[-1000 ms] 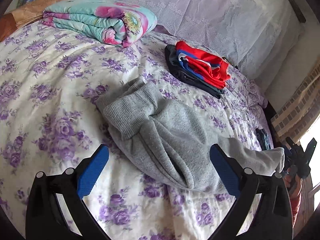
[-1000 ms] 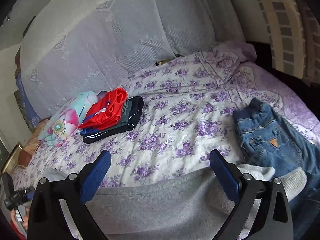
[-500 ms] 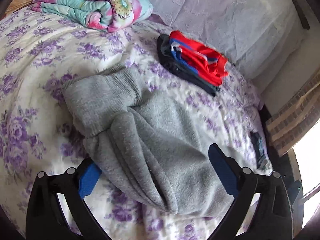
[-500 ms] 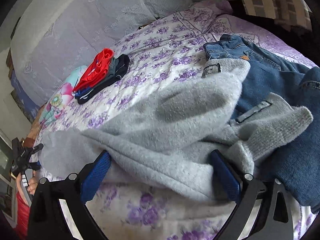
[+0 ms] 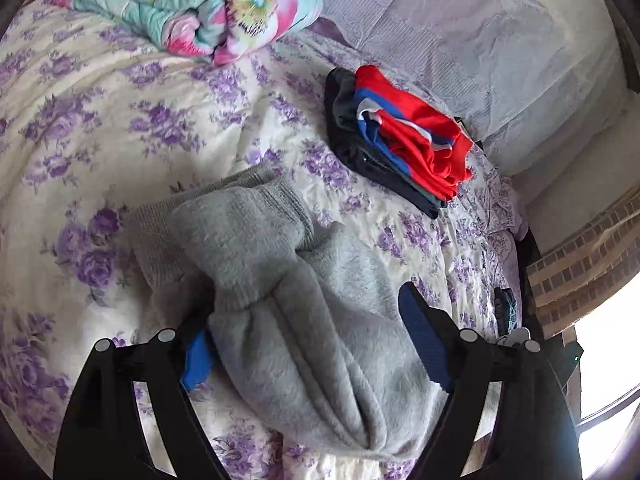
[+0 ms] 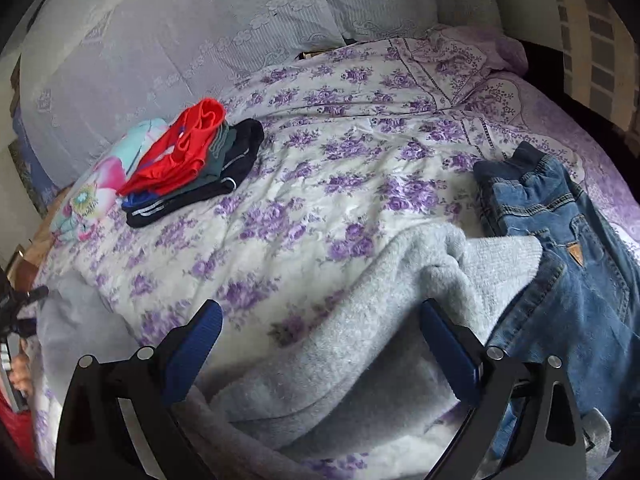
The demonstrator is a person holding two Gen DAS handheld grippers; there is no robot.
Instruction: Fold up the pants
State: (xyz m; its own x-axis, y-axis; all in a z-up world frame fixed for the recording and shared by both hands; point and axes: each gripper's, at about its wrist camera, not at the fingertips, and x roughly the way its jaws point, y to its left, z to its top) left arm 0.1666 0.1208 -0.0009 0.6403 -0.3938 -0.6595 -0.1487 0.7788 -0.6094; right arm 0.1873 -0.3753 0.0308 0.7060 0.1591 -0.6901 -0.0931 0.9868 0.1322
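Grey fleece pants (image 5: 304, 304) lie bunched on the flowered bedspread (image 5: 120, 120), waistband end toward the far left. My left gripper (image 5: 312, 352) is open, its blue pads straddling the pants' thick folded middle; the left pad is partly hidden under the cloth. In the right wrist view the same grey pants (image 6: 380, 320) spread across the lower middle. My right gripper (image 6: 320, 352) is open over them, not clamped on anything.
A stack of folded red, blue and dark clothes (image 5: 400, 140) lies further back on the bed, also in the right wrist view (image 6: 188, 164). A rolled flowered quilt (image 5: 192, 4) sits at the far left. Blue jeans (image 6: 560, 248) lie right of the grey pants.
Both grippers have come down close over the grey pants. The pants are now more bunched, with one part folded over onto the rest. The jaws have stayed open.
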